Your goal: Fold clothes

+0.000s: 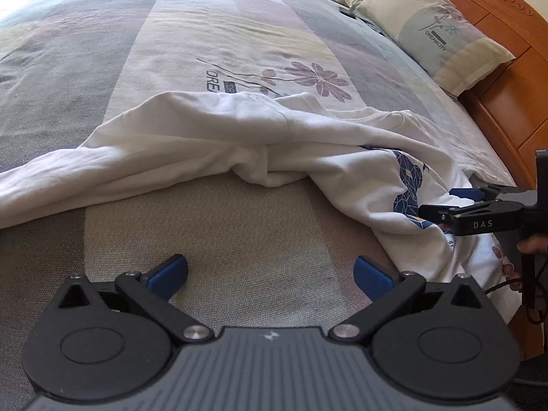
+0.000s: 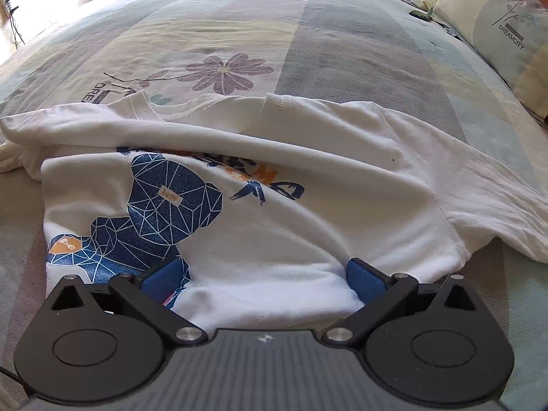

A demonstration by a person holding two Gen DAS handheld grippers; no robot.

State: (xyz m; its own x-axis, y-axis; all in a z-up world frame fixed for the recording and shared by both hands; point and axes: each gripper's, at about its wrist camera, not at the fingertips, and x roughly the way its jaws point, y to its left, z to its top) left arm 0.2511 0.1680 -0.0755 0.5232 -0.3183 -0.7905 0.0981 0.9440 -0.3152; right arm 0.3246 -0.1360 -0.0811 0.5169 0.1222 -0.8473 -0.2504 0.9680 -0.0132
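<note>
A white sweatshirt lies crumpled across the bed, one sleeve trailing left. Its front, with a blue geometric bear print, faces up in the right wrist view. My left gripper is open over bare bedsheet, a short way in front of the bunched fabric and touching none of it. My right gripper is open, its blue pads wide apart with the sweatshirt's near edge lying between them. In the left wrist view the right gripper sits low on the garment at the right, beside the bear print.
Pillows lean against a wooden headboard at the right; one pillow also shows in the right wrist view. A small dark object lies near it. A hand holds the right gripper. Flower-printed sheet stretches beyond the garment.
</note>
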